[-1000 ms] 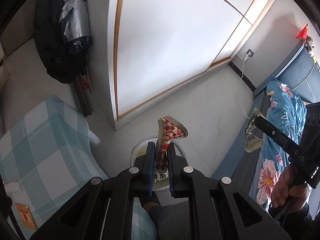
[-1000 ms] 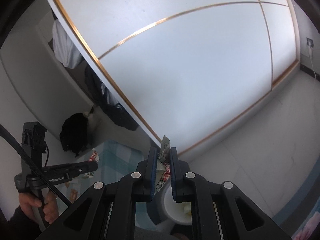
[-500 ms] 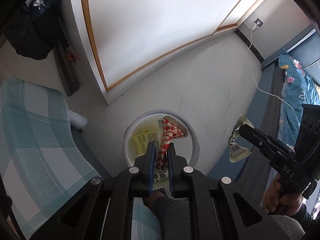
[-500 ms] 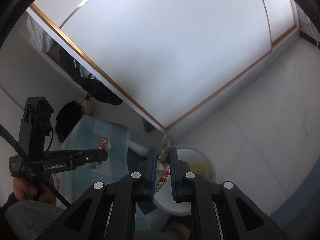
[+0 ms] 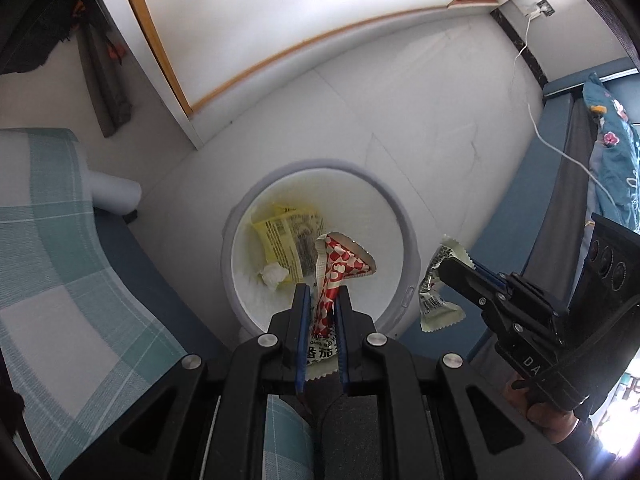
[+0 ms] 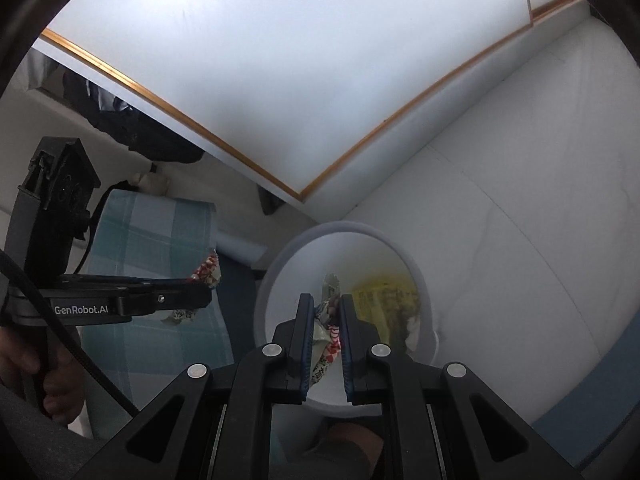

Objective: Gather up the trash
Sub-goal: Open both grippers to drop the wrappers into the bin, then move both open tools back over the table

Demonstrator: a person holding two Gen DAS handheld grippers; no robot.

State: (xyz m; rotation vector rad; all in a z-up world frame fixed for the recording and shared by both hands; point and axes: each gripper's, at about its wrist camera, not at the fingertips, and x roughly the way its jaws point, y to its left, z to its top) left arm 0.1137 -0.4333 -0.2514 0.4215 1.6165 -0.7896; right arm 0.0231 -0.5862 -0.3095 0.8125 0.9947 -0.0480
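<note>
Above the white round bin (image 5: 400,216) on the pale floor (image 5: 420,112), two wrappers are held. The jaws of the left gripper (image 5: 320,300) are pinched on a red-and-white checked wrapper (image 5: 340,268), which is seen over the bin's opening. The jaws of the right gripper (image 6: 324,312) are clamped on a pale crumpled wrapper (image 6: 326,332), shown beside the bin's right rim in the left wrist view and over its opening in the right wrist view. Inside the bin a yellow packet (image 5: 288,236) and a white wad (image 5: 274,274) are seen lying. A teal checked cloth (image 5: 60,260) is spread to the left.
</note>
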